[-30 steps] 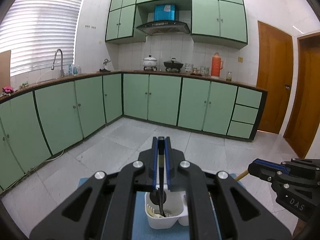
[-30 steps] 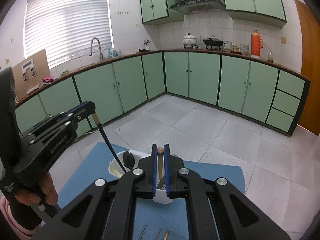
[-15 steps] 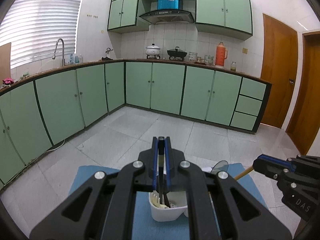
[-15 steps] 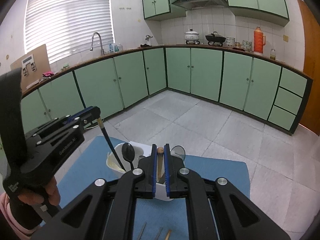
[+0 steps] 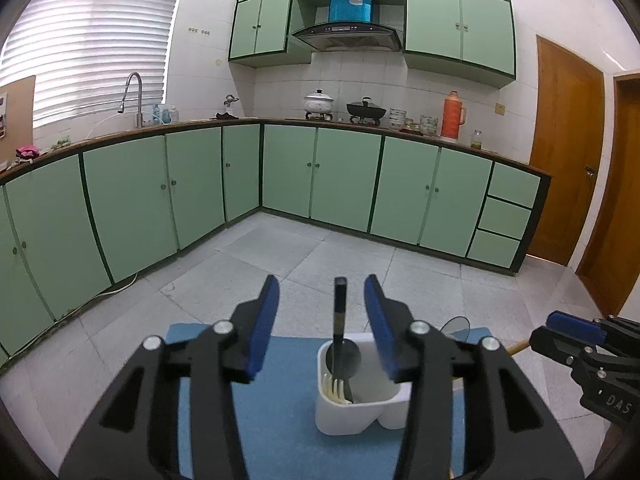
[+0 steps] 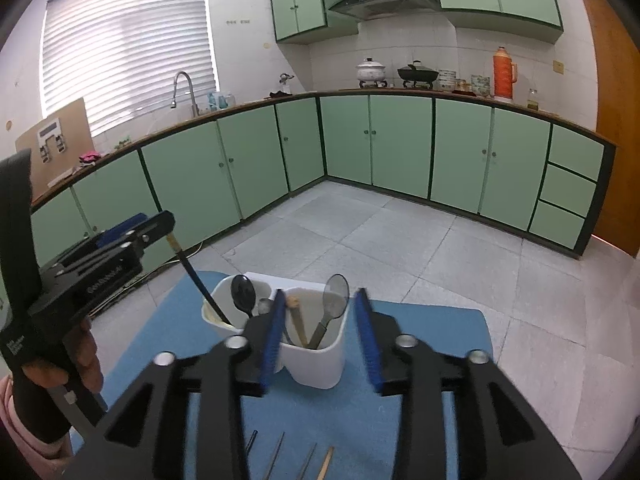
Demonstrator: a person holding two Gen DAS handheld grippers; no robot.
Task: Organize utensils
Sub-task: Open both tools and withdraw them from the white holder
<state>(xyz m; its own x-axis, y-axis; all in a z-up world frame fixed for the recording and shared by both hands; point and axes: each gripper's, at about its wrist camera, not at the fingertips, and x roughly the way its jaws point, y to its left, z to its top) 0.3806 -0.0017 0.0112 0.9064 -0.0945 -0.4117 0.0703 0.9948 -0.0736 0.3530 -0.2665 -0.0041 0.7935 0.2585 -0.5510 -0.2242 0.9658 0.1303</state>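
Both grippers stand with their fingers apart and hold nothing. The left gripper (image 5: 320,328) hovers just above the white holder (image 5: 360,400), and the black-handled utensil (image 5: 340,320) stands free between its blue pads (image 5: 264,328), its lower end in the compartment at the holder's 9 o'clock side, beside some pale forks (image 5: 334,388). The right gripper (image 6: 320,336) is open around the other compartment, where a wooden-handled utensil (image 6: 296,320) and a metal spoon (image 6: 332,300) lean.

The risk, in my judgement, is in pulling back. The black handle leans freely, so a pad that brushes it can tip it out or drag the light holder over the blue mat (image 6: 420,360). The two grippers are also near each other and may collide. More utensils (image 6: 304,460) lie on the mat at 6 o'clock, not yet sorted.
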